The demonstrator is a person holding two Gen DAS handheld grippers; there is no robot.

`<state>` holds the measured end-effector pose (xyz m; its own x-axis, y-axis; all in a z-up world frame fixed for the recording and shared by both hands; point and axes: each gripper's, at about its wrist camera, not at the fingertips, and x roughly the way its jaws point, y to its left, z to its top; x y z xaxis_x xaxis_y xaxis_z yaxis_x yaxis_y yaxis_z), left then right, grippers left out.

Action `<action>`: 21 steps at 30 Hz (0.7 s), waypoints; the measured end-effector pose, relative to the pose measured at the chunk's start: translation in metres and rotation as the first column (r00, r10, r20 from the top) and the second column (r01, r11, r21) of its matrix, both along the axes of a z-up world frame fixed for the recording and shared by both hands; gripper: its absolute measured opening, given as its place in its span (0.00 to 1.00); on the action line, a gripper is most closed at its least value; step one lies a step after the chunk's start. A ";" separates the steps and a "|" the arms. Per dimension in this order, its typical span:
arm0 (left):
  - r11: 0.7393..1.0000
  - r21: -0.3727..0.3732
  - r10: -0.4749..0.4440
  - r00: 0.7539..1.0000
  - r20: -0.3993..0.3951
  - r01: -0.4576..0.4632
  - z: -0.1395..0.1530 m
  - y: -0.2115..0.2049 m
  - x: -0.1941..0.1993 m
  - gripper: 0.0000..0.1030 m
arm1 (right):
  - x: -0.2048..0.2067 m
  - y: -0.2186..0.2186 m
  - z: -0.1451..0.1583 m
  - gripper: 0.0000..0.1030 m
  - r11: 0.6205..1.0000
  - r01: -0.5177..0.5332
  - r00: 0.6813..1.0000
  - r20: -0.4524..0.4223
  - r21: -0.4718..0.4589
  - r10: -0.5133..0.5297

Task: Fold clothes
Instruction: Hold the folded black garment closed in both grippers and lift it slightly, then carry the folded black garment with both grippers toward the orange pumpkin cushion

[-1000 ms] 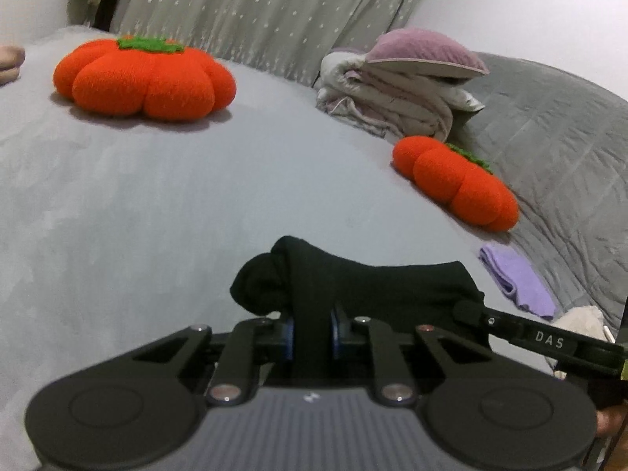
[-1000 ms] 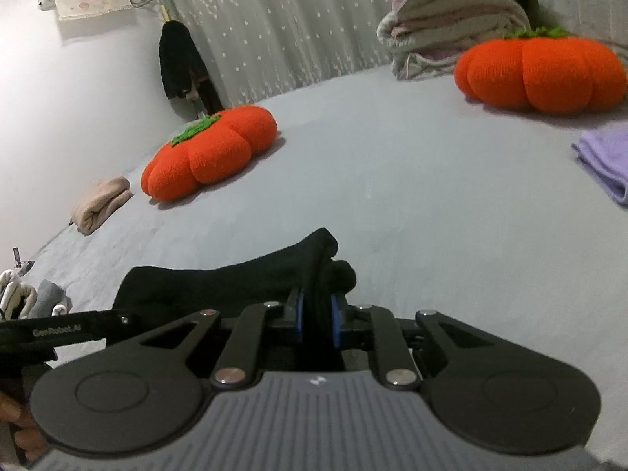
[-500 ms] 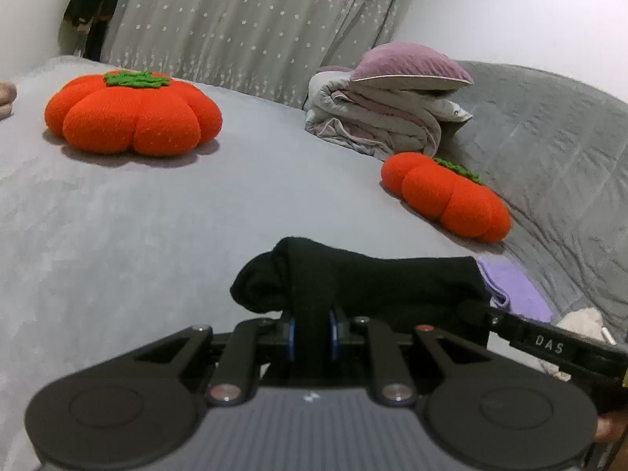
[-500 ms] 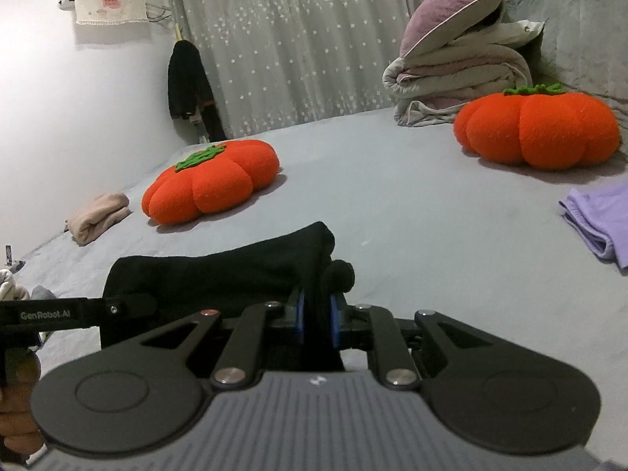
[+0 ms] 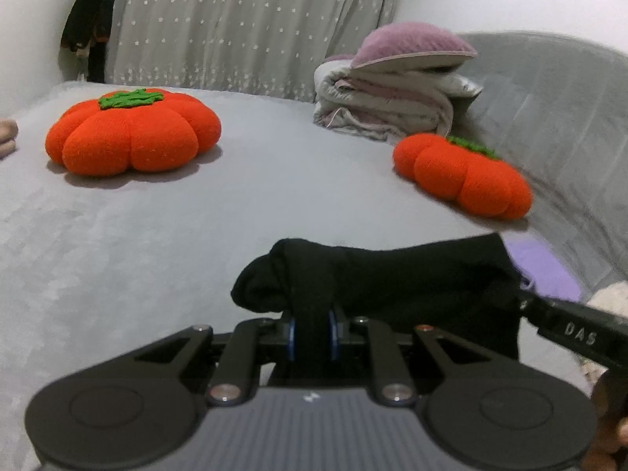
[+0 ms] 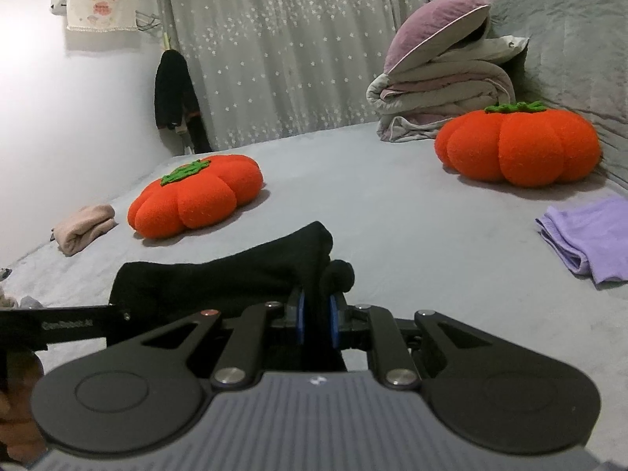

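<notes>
Black cloth [image 5: 392, 278] hangs stretched between the two grippers, low in the middle of both views and lifted clear of the grey bed [image 5: 157, 235]. The left gripper [image 5: 312, 327] is clenched on one bunched end of it, the fabric pinched between its blue-edged pads and bulging out to the left of the jaws. The right gripper [image 6: 316, 320] is clamped on the other end, with a small knot of fabric poking out to the right of its jaws. In the left view, the right tool's black arm shows at the lower right edge; in the right view, the left tool's arm crosses the lower left edge, with part of a hand [image 6: 15, 424] below it.

Behind the cloth in the left view, an orange pumpkin cushion [image 5: 131, 133] sits at the upper left and a second one [image 5: 463, 174] at the right, near a stack of folded bedding [image 5: 392, 94] topped by a mauve pillow [image 5: 412, 45]. A lilac garment [image 6: 585, 235] lies folded at the right edge of the right view, well apart from the cloth. A rolled beige garment [image 6: 84, 227] lies at the left, just beside the nearer cushion. A starred curtain [image 6: 294, 47] fills the upper middle, with a dark garment [image 6: 174, 90] hanging to its left.
</notes>
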<state>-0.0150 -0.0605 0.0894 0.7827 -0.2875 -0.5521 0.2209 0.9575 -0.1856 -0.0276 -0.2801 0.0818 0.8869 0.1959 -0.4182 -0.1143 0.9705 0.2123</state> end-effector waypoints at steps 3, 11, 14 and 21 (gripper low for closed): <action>0.999 0.032 0.007 1.000 0.000 -0.007 0.001 -0.010 -0.001 0.15 | 0.000 0.000 0.002 0.14 1.000 0.012 1.000 -0.002 -0.009 -0.012; 0.996 0.088 0.023 0.999 0.034 -0.026 0.016 -0.034 -0.009 0.15 | -0.006 -0.008 0.009 0.14 0.999 0.046 0.999 0.015 -0.018 -0.046; 0.995 0.093 0.024 0.999 0.044 -0.028 0.021 -0.041 -0.012 0.15 | -0.009 -0.014 0.013 0.14 0.998 0.059 0.998 0.025 -0.008 -0.059; 0.997 0.078 -0.003 0.997 0.078 -0.003 0.037 -0.060 -0.022 0.15 | -0.020 -0.034 0.028 0.14 0.994 0.104 0.992 0.065 0.011 -0.105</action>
<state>-0.0368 -0.1203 0.1263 0.8241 -0.2461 -0.5102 0.2316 0.9684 -0.0929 -0.0477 -0.3139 0.1101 0.9282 0.1036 -0.3575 -0.0260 0.9762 0.2155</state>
